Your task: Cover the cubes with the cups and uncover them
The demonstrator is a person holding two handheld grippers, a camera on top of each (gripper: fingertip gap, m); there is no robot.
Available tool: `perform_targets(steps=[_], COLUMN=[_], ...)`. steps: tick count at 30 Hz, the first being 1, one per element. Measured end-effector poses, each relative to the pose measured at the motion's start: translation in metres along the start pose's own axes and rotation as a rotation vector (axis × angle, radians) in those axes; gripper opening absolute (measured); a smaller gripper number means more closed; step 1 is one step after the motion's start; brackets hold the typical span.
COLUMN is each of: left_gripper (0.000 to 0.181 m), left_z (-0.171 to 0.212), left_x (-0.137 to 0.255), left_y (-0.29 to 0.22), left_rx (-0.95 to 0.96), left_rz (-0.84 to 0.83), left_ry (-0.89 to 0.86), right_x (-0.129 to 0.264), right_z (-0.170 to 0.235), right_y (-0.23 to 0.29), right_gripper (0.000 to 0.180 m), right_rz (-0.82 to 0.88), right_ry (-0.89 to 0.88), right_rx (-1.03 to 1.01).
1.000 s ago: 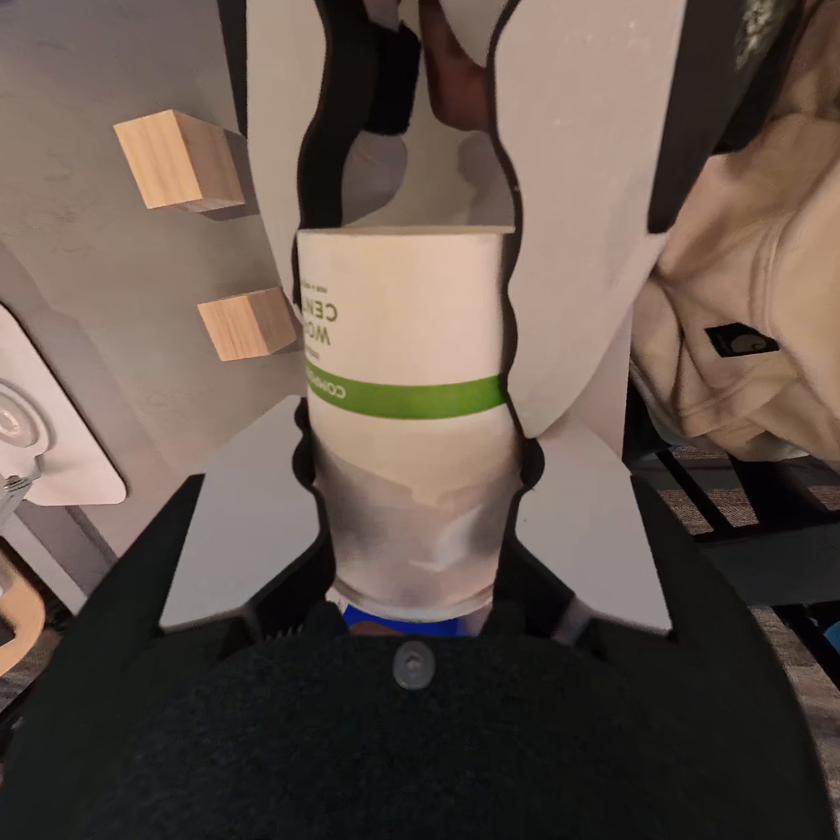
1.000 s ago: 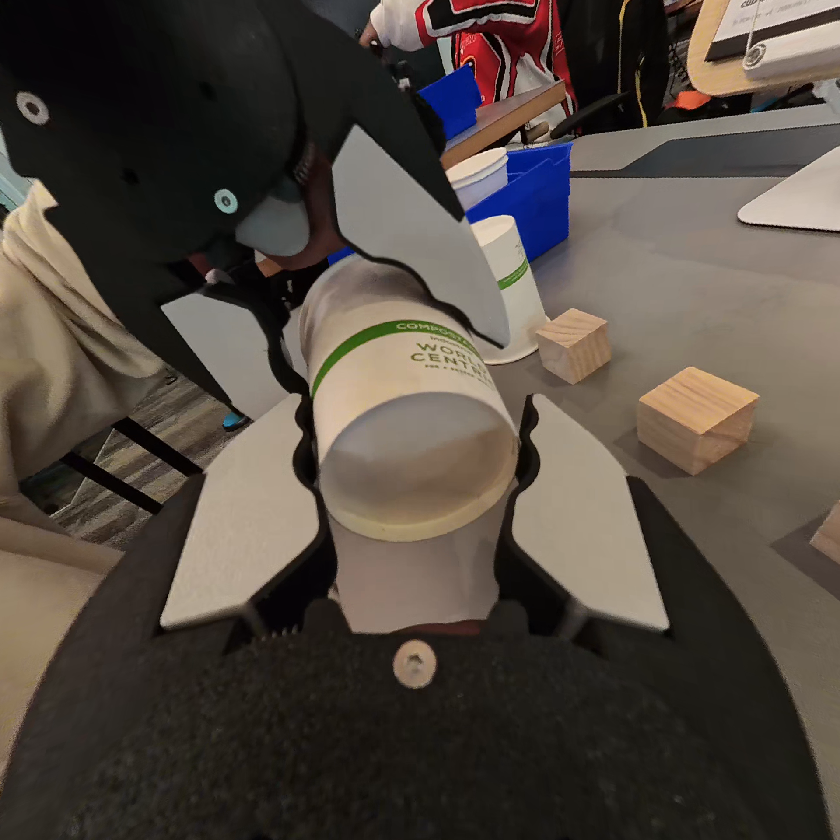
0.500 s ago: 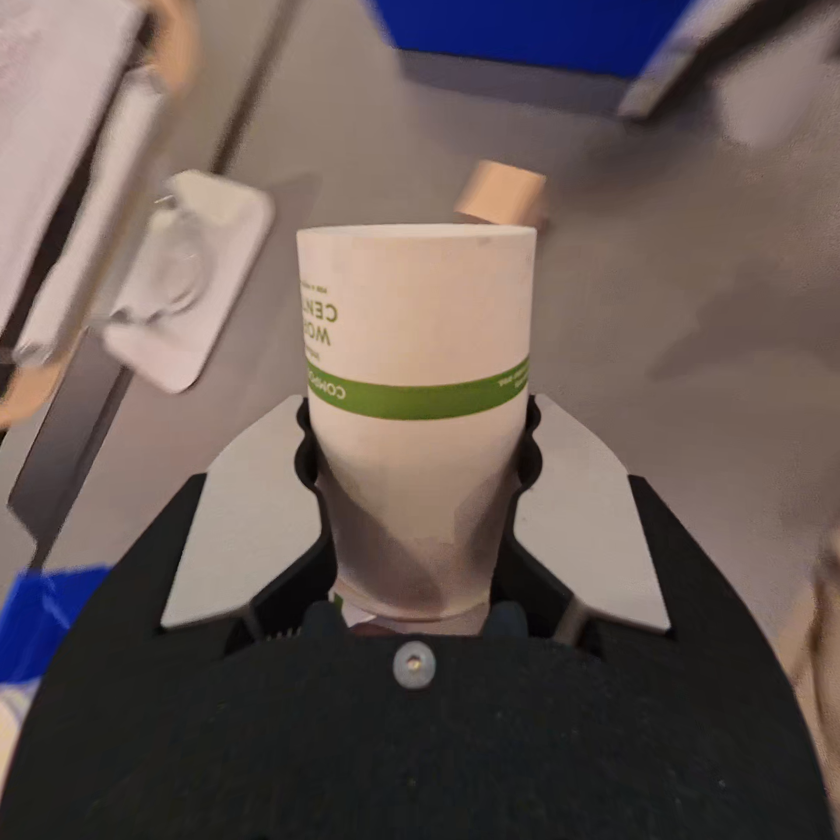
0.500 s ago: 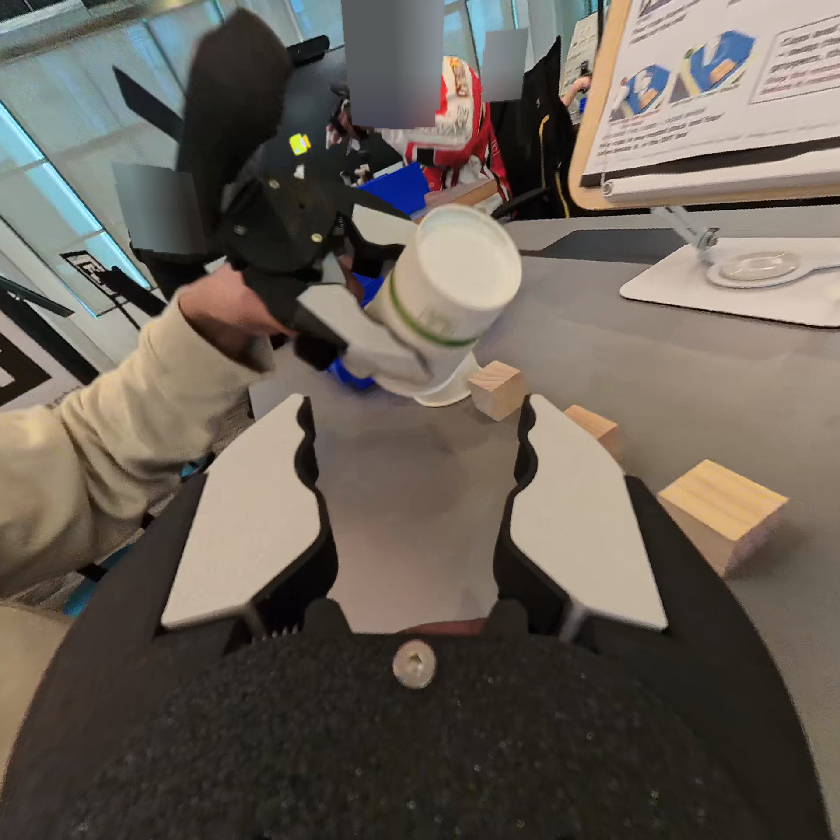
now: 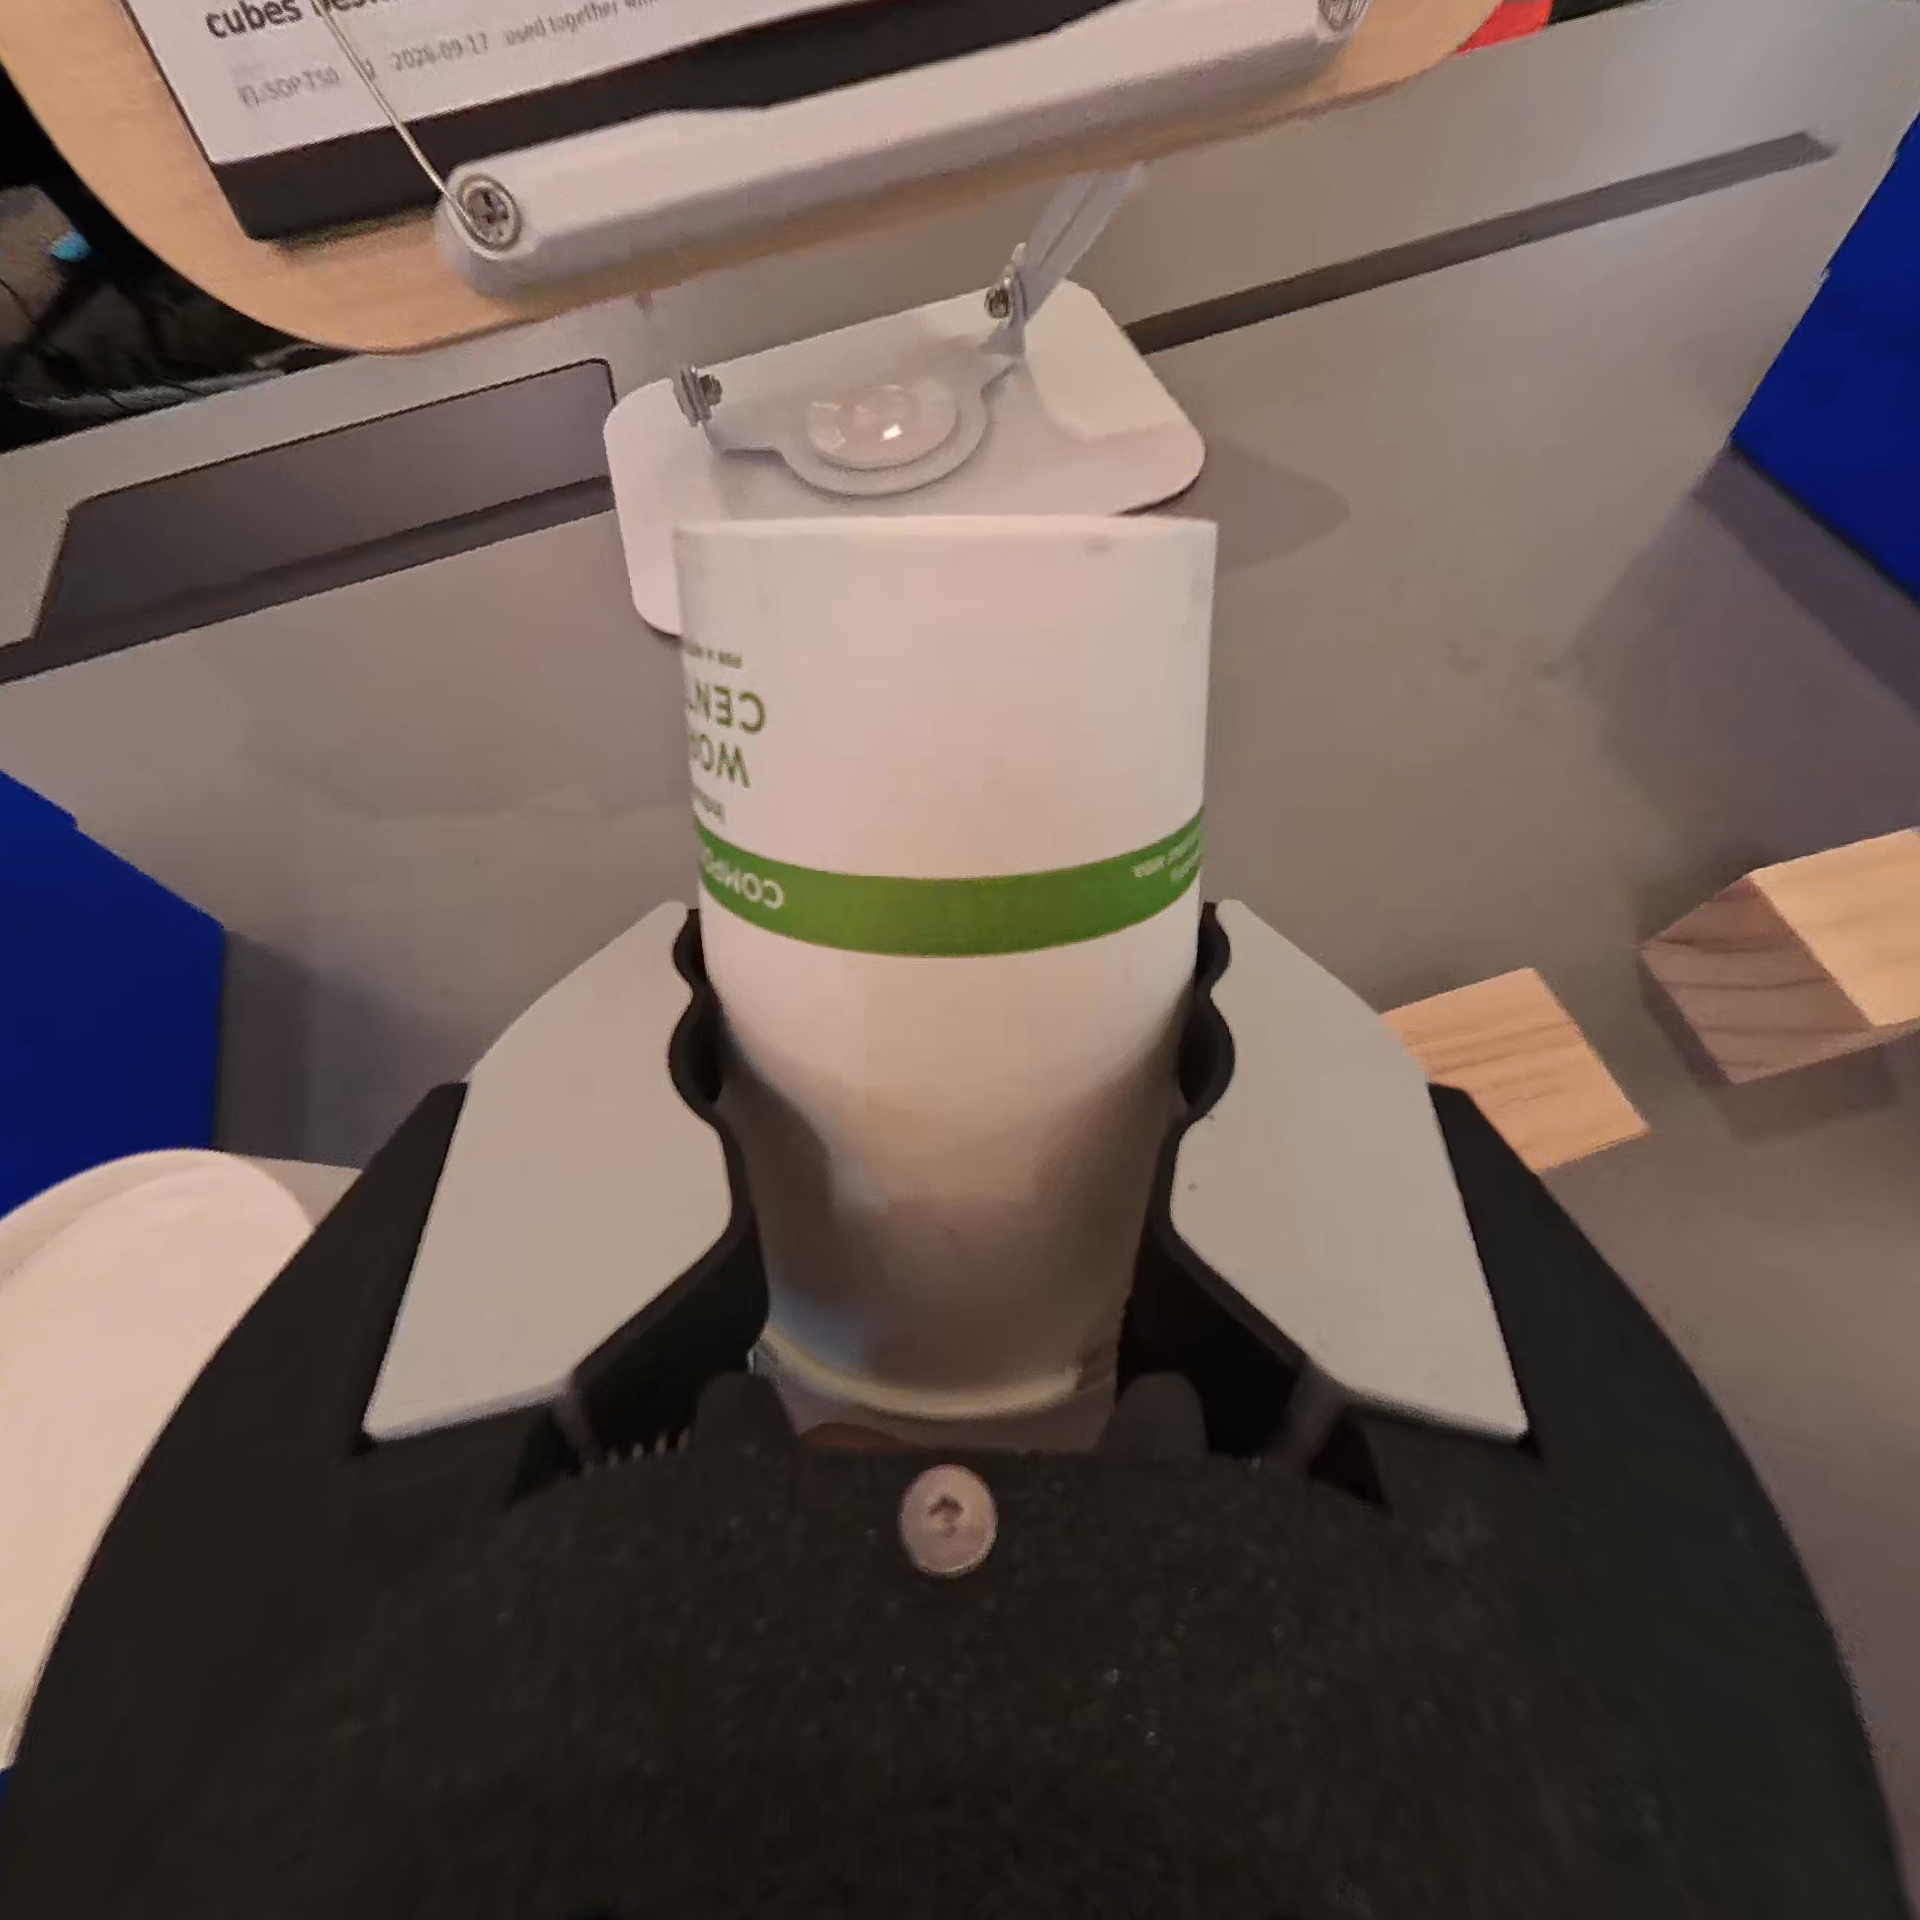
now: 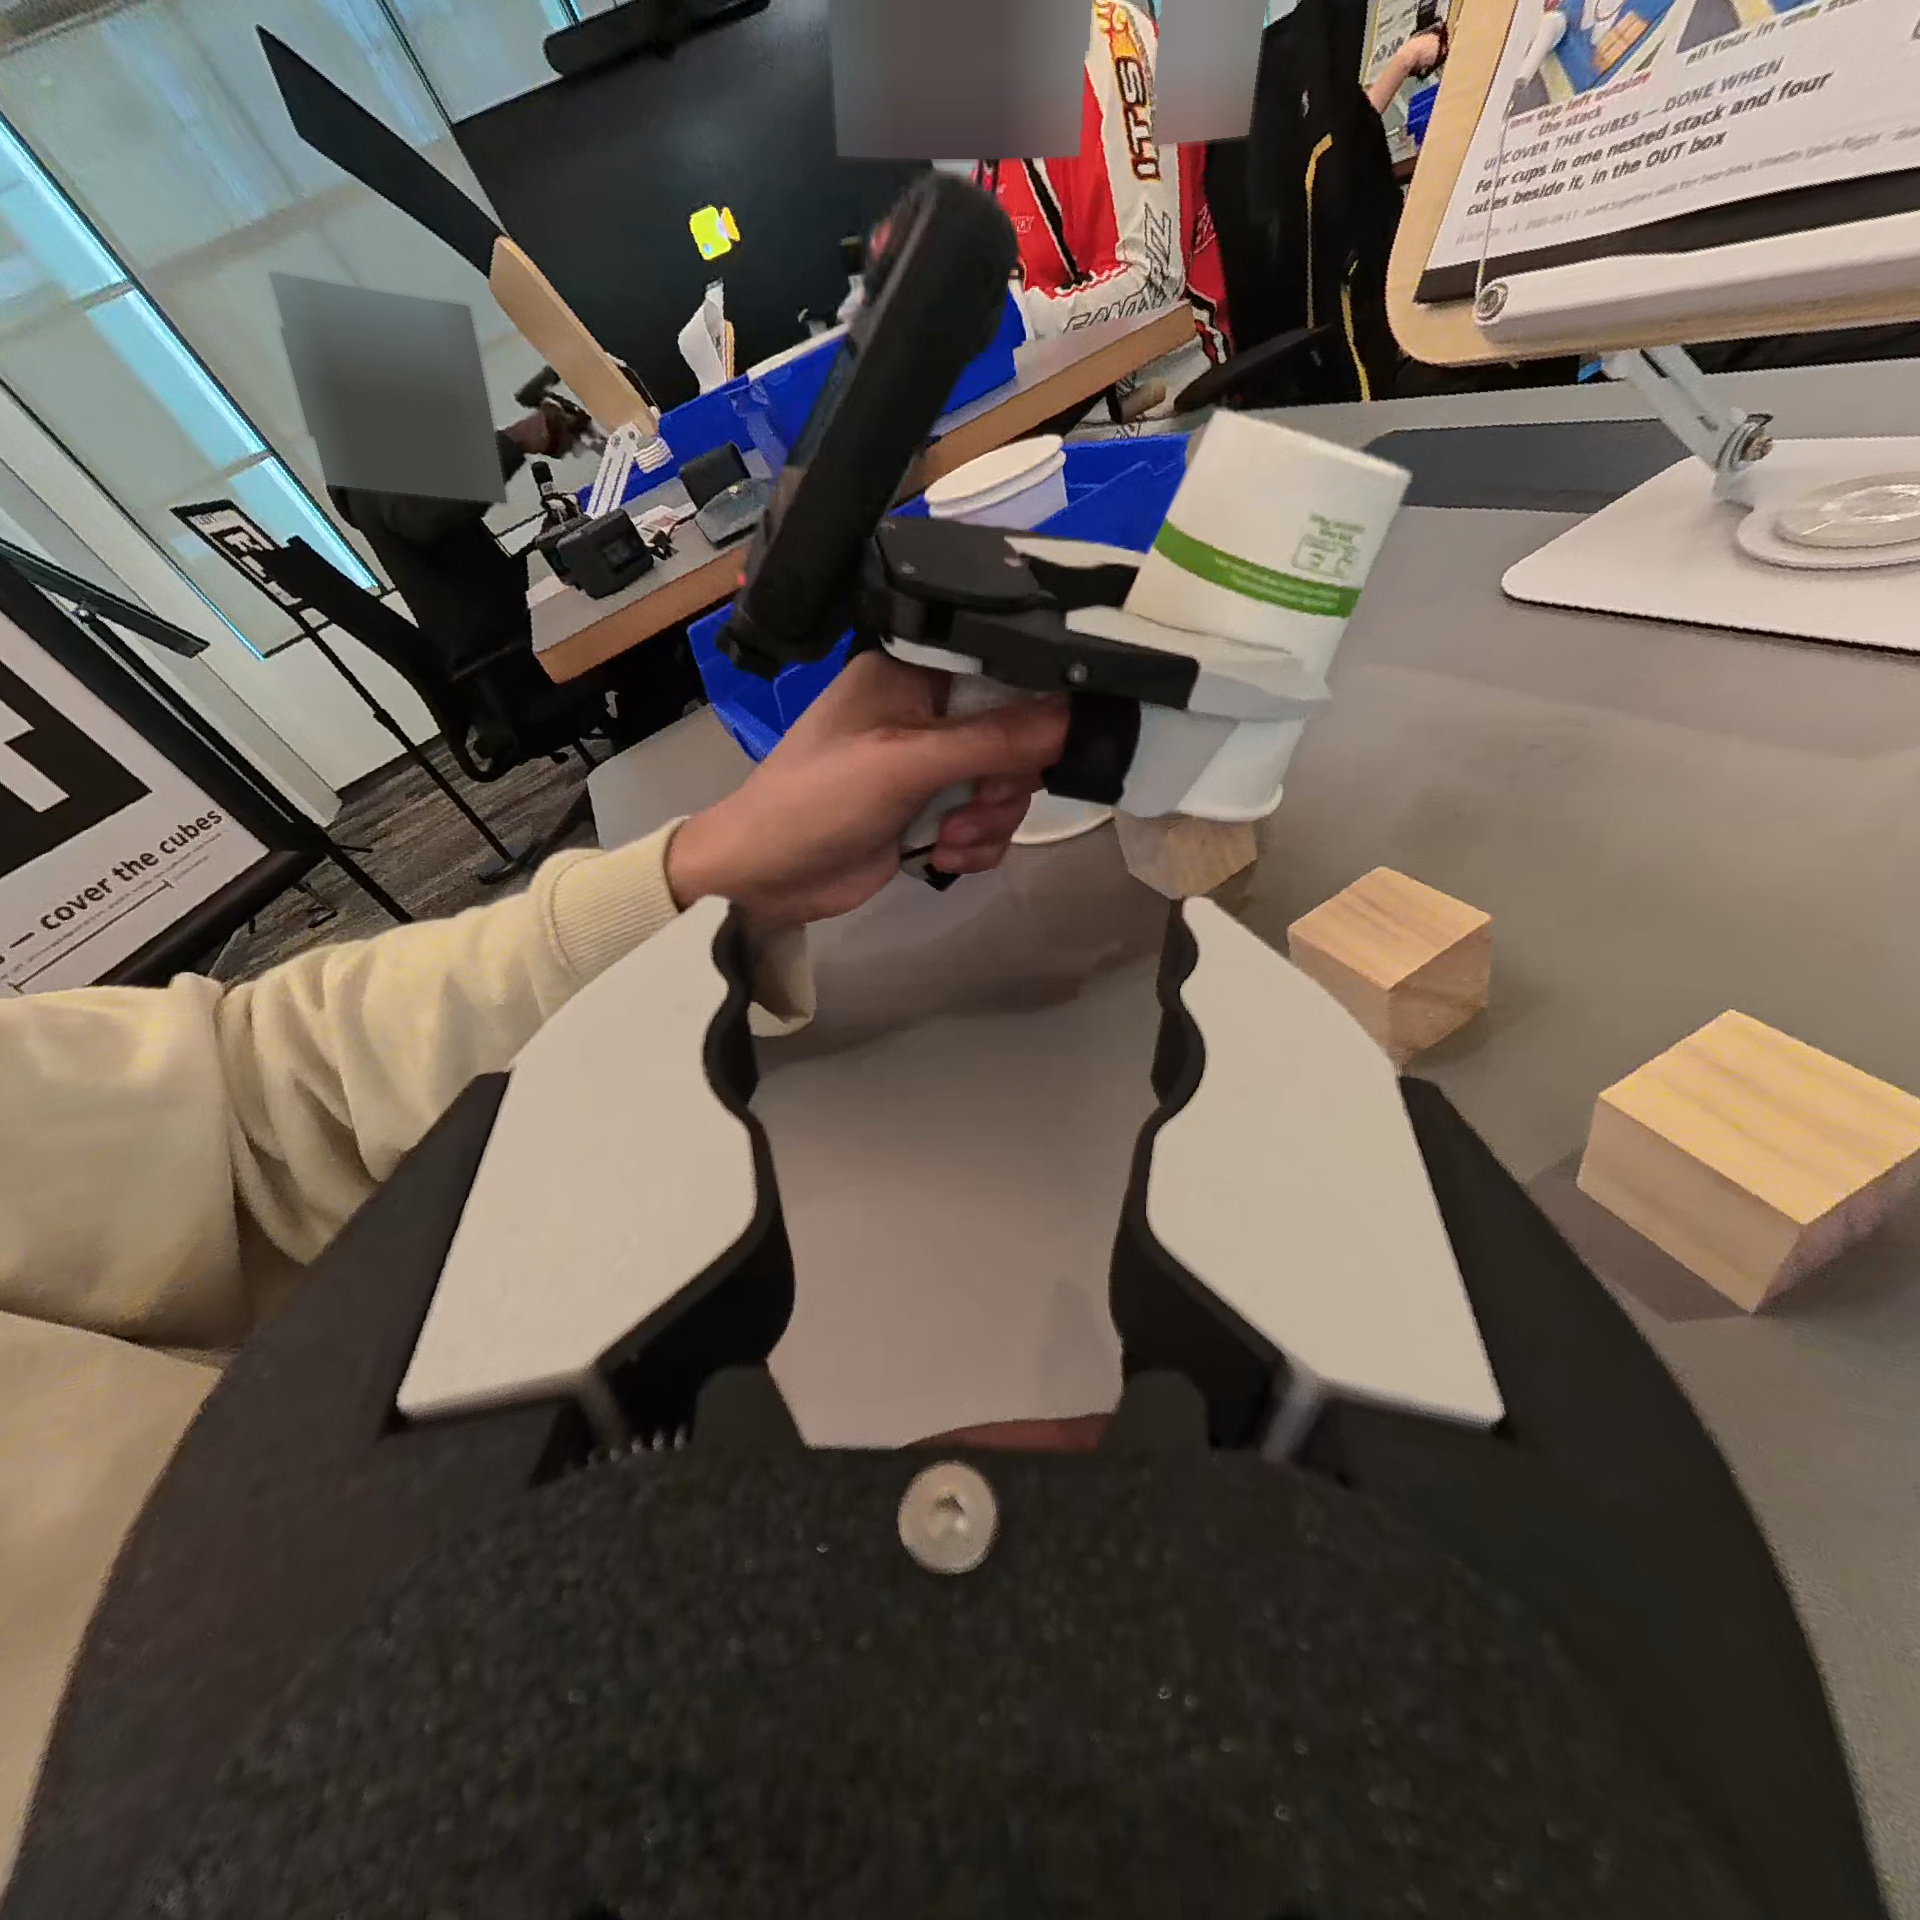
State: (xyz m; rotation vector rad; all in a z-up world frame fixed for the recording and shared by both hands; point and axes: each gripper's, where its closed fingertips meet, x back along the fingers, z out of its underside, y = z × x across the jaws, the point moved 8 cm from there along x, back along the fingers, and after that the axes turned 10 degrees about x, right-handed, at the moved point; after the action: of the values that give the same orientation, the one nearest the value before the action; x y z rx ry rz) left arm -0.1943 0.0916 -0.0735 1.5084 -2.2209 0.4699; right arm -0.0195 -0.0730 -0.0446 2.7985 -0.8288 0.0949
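A wide room with tall windows (image 6: 156, 343) on the far left holds a second work surface in the distance, where a person in a red and white jacket (image 6: 1122, 239) sits behind blue bins (image 6: 1060, 499). A printed standing sign (image 6: 94, 821) leans at the near left. The grey counter (image 6: 1558, 852) fills the near and right part of the scene, matte and smooth, with a darker inset strip along its far side. At the far right a wooden board carrying a printed sheet (image 6: 1662, 177) stands tilted on a white hinged stand with a flat white base (image 5: 904, 447).

A cream-sleeved arm reaches in from the left; its hand (image 6: 873, 790) grips the left gripper (image 5: 945, 1039), whose fingers pinch a white paper cup with a green band (image 5: 945, 769) around its lower half. In the right wrist view this cup is upside down, tilted, its rim just over a wooden cube (image 6: 1190, 857) that is partly hidden beneath it. Another white cup (image 6: 1003, 480) sits in the far blue bin.

The right gripper (image 6: 951, 1081) hovers near, spread wide with nothing between its fingers. Two more wooden cubes rest on the counter to the right: one (image 6: 1387, 961) farther, one (image 6: 1745, 1153) nearer, set apart.
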Motion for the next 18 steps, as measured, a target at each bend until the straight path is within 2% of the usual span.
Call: perform_targets(steps=[8,18], left_gripper=[0.088,0.088], left_z=[0.034,0.059], left_x=[-0.002,0.011], left_y=[0.002,0.008], left_rx=[0.015,0.031], left_rz=[0.009,0.037], left_ry=[0.061,0.139], right_x=[0.003,0.0], right_z=[-0.003,0.0], right_y=[0.0,0.004], right_gripper=[0.072,0.071], right_rz=[-0.004,-0.019], right_ry=[-0.008,0.014], right_rx=[-0.002,0.001])
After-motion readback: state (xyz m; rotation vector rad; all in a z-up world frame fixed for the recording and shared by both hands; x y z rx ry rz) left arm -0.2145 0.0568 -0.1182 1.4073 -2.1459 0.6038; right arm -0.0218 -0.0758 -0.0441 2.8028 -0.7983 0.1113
